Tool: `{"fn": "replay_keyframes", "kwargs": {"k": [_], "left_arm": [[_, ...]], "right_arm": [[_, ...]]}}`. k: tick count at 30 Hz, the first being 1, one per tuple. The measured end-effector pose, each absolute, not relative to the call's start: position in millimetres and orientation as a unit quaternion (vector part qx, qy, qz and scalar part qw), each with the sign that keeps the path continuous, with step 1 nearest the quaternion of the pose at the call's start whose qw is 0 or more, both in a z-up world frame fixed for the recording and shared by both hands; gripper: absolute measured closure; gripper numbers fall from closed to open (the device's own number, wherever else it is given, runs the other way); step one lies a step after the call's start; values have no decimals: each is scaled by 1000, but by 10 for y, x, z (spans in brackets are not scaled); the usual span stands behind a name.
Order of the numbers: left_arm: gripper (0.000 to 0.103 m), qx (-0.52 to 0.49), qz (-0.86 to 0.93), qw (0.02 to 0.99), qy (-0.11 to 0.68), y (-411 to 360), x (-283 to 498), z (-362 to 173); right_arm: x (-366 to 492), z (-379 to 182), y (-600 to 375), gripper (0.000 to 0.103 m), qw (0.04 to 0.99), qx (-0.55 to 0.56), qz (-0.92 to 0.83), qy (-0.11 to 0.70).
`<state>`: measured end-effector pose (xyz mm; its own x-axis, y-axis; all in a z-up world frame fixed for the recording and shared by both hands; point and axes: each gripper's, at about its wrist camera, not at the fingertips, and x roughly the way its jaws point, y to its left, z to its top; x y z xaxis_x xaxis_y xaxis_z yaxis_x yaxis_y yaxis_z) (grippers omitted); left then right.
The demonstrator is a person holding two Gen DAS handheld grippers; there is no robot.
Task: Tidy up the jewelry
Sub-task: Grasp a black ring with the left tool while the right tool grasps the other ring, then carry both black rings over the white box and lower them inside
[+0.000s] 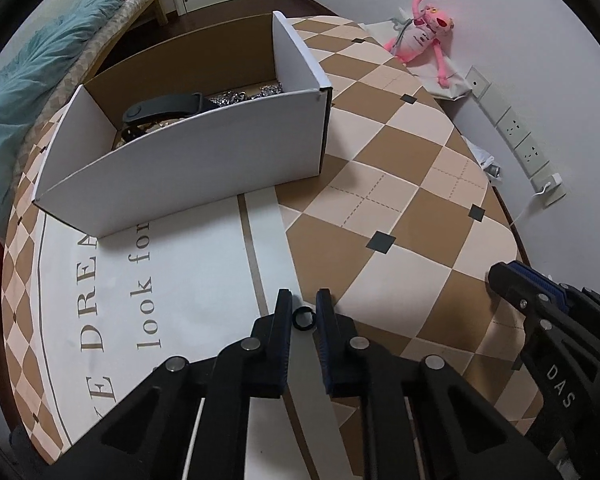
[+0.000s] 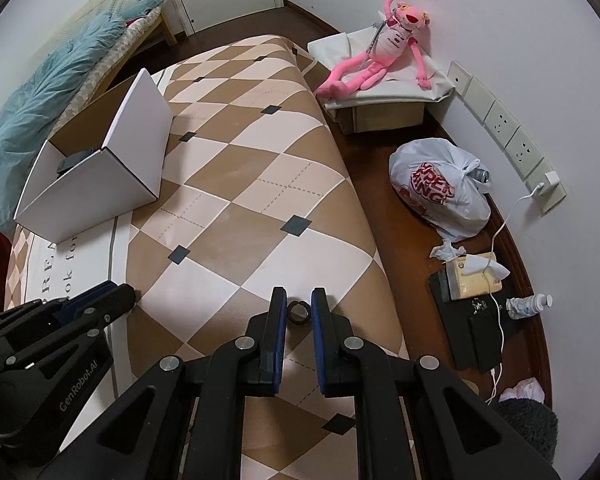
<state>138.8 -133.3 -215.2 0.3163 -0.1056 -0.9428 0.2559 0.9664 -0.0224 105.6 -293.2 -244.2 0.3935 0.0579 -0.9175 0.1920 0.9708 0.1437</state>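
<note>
Between each hand-held gripper's parted fingers, low centre: one black ring apiece, left (image 1: 303, 319), right (image 2: 299, 312), unclamped on the worktop (image 1: 400, 208), openings tilted upward. One white box (image 1: 188, 152) upper left.

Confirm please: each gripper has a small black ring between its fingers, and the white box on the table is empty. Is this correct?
Not quite. The white box is not empty: the left wrist view shows a black strap and silvery chains inside. The rings between the fingers of the left gripper and right gripper are correct.
</note>
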Motion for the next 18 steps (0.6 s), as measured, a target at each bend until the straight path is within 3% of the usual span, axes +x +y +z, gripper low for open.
{"fn": "replay_keyframes", "kwargs": {"k": [10, 18], "left_arm": [[94, 4, -110, 827, 551, -866, 1389, -1629], [94, -49, -111, 834, 539, -358, 1963, -1124]], "right_arm": [[1206, -1996, -2742, 90, 841, 152, 8, 520], [1907, -1632, -2206, 90, 827, 190, 112, 518]]}}
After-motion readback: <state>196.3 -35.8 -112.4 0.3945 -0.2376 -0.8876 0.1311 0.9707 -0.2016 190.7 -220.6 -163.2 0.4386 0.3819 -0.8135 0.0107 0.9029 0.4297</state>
